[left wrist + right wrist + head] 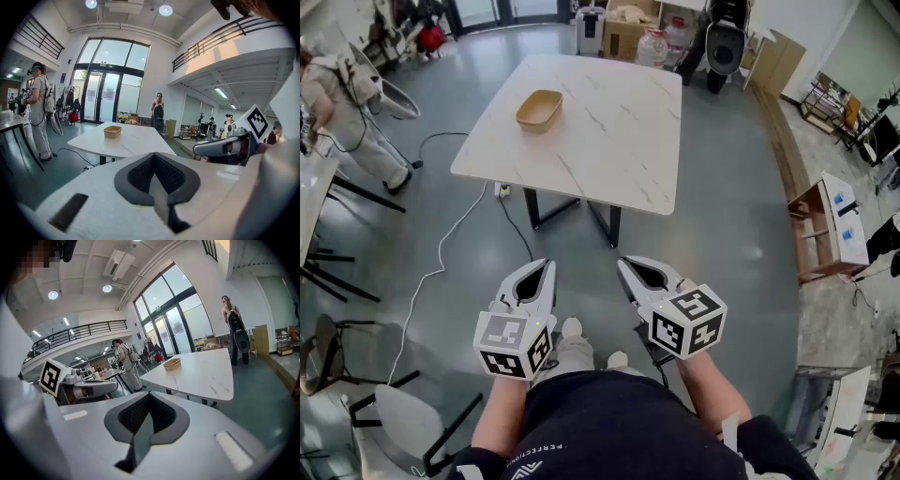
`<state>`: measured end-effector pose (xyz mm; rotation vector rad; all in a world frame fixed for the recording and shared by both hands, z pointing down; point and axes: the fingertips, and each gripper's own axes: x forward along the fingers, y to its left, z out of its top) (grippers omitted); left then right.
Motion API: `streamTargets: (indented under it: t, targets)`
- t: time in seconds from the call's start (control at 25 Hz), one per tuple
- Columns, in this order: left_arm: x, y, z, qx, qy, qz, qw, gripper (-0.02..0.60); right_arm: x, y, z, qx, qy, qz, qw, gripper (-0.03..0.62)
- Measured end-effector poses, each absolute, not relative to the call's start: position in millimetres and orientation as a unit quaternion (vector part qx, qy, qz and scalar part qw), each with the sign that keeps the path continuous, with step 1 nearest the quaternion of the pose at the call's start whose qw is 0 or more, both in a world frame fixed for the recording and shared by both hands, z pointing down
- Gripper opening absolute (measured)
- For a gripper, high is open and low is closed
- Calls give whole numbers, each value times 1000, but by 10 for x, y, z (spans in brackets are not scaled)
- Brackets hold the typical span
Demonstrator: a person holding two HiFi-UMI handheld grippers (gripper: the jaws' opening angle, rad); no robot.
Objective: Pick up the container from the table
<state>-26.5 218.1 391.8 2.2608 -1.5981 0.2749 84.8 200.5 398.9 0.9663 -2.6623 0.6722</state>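
A tan oval container (539, 110) stands empty near the far left corner of a white marble table (609, 141). My left gripper (547, 268) and right gripper (623, 264) are side by side close to my body, well short of the table's near edge, and point towards it. Both are shut with nothing between the jaws. The left gripper view looks over its closed jaws (154, 157) to the container (112, 132) far ahead. In the right gripper view the container (171, 363) sits beyond the closed jaws (149, 397), on the table's far part.
A white cable (441, 253) runs over the grey floor left of the table. A person (342, 103) stands at the far left beside another table. A chair (403, 412) is at my lower left. Boxes and water bottles (637, 37) stand behind the table, and a wooden shelf (825, 230) is at the right.
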Motion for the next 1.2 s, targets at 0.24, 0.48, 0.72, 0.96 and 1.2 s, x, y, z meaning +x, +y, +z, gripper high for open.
streamTargets:
  t: [0.24, 0.48, 0.72, 0.96, 1.2]
  targets:
    - [-331, 2126, 3931, 801, -563, 100, 180, -3, 786, 1936, 4003, 334, -904, 242, 109, -3]
    - [-395, 2065, 3983, 802, -559, 100, 188, -3, 703, 1872, 4048, 332, -900, 259, 109, -3]
    - [-541, 1879, 4027, 804, -553, 97, 195, -3, 456, 1714, 4077, 323, -901, 267, 114, -3]
    - [-801, 1688, 4046, 807, -548, 99, 196, -3, 142, 1496, 4057, 319, -902, 266, 116, -3]
    - [-1145, 1490, 4083, 809, -544, 105, 198, -3, -272, 1238, 4041, 314, -906, 262, 114, -3]
